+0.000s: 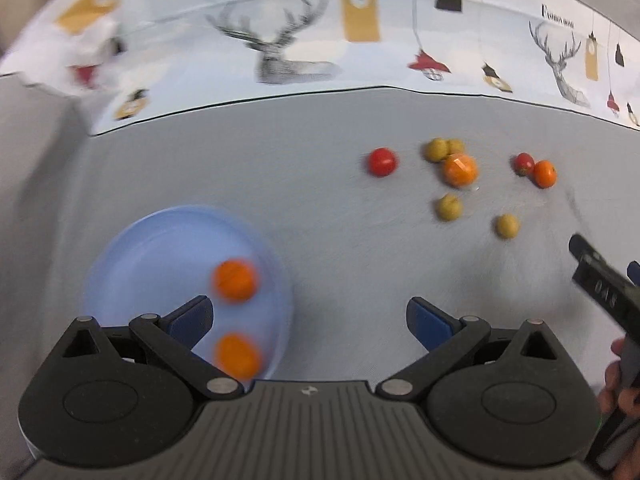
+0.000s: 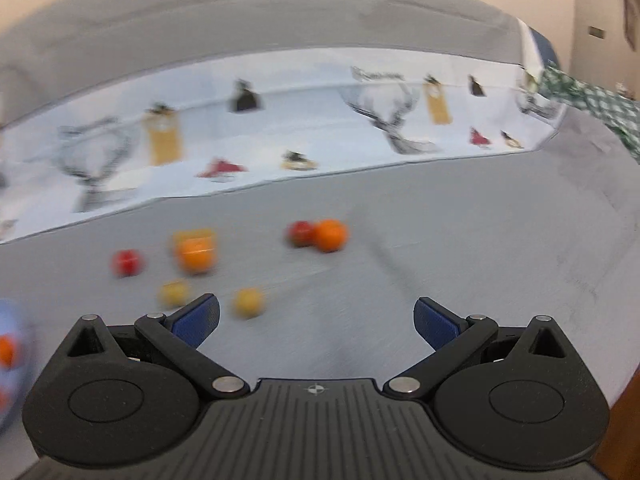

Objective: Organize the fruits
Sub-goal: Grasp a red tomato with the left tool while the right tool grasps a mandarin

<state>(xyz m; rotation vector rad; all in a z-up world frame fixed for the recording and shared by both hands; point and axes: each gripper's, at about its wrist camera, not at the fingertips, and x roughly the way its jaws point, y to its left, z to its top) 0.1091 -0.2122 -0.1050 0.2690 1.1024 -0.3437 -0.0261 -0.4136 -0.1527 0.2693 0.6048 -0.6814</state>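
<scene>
We saw both claws, left gripper (image 1: 308,314) and right gripper (image 2: 316,316), spread apart, empty; blue plate (image 1: 132,248) at 8 o'clock (blurred), loose fruit at 1, bare grey table (image 1: 280,184) between.

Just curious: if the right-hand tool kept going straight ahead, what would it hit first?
Probably nothing soon: bare grey tablecloth lies ahead of the open right tool. The red and orange fruit pair sits farther on; blur hides depth.

Matt grey cloth, glossy fruit
Lower left: smooth blue plastic plate (image 1: 132,248); the grey tablecloth (image 1: 280,184) looks matt, orange fruits (image 1: 460,170) shine.
</scene>
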